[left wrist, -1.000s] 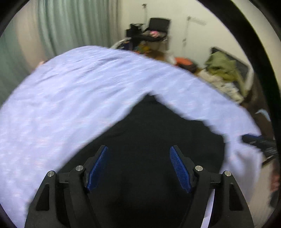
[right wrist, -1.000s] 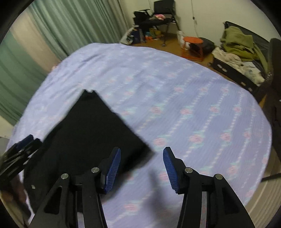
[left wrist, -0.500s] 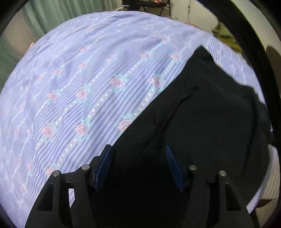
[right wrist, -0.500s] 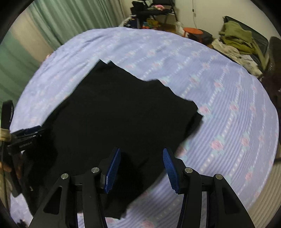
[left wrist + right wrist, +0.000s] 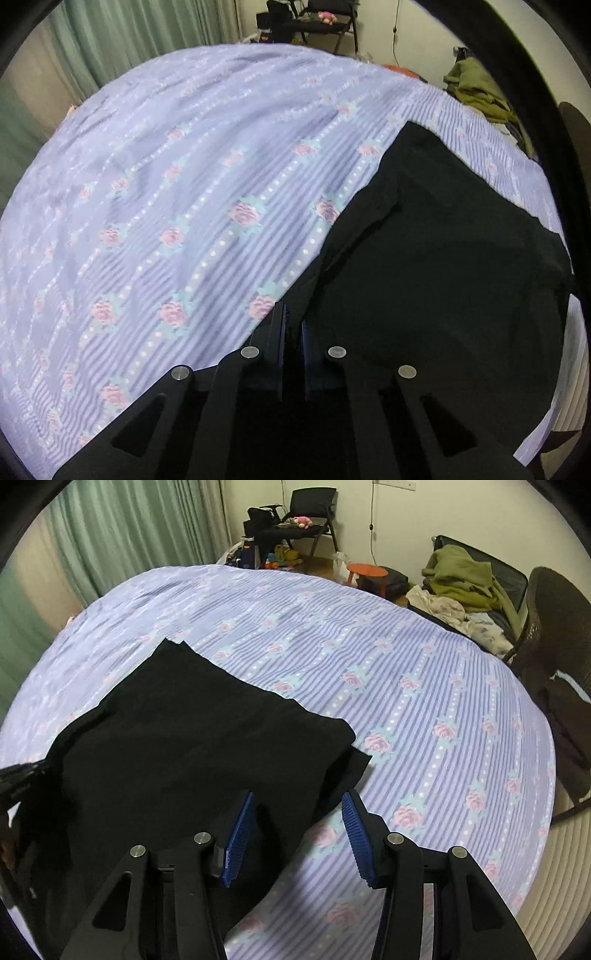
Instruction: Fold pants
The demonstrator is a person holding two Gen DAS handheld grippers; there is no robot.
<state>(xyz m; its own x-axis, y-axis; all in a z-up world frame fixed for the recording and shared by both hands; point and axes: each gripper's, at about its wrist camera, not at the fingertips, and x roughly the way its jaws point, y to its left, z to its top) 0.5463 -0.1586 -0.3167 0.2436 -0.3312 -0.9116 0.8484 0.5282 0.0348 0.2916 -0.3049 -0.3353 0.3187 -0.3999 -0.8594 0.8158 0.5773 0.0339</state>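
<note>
The black fabric pants [image 5: 192, 746] lie flat on the lilac rose-print bedspread [image 5: 424, 686], long axis running diagonally away toward the far left. The left gripper [image 5: 292, 332] has just closed, pinching their near left edge; the right gripper [image 5: 297, 834] hovers half-spread, jaws empty, straddling their near right edge.

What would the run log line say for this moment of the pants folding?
step: gripping pants | left gripper: jaws just closed on near edge of black pants | right gripper: open over pants edge | surface: bedsheet | pants: partly folded
</note>
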